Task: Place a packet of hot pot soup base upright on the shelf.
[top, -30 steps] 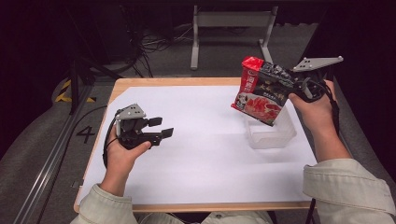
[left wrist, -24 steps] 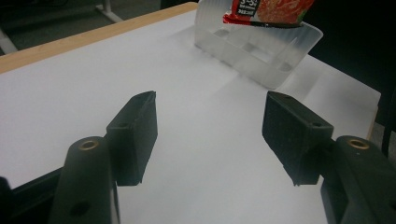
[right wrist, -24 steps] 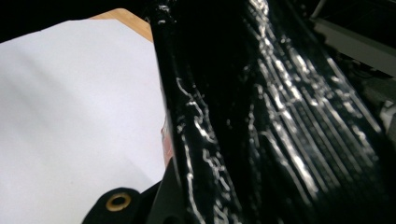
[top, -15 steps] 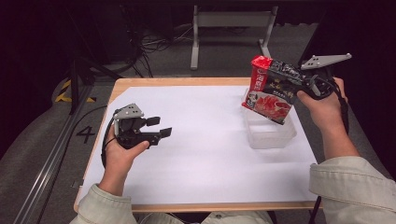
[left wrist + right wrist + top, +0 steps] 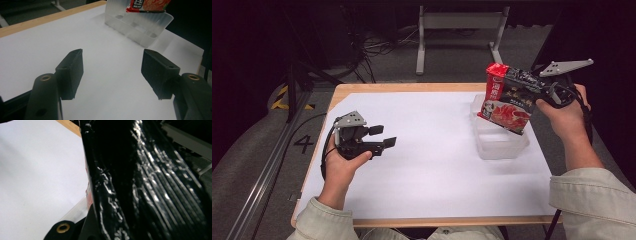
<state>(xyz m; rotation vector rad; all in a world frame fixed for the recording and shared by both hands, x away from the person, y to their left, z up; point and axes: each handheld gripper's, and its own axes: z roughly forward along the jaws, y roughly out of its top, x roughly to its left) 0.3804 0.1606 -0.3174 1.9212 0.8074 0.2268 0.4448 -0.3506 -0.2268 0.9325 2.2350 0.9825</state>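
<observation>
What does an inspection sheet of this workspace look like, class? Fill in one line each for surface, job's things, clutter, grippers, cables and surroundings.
Surface: wooden table under a white sheet.
Job's things: red-and-black packet held tilted in the air over a clear tray; the tray looks empty.
Clutter: nothing seen.
Grippers: left gripper open, nothing between its jaws, over the sheet; right gripper shut on the packet.
Cables: one loops from the left gripper; more lie on the floor.
Surroundings: dark floor, grey frame, a 4 marked on the floor.

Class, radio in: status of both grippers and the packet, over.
Right gripper shut on packet, held above clear tray. Left gripper open, nothing between jaws. Nothing in the way.
</observation>
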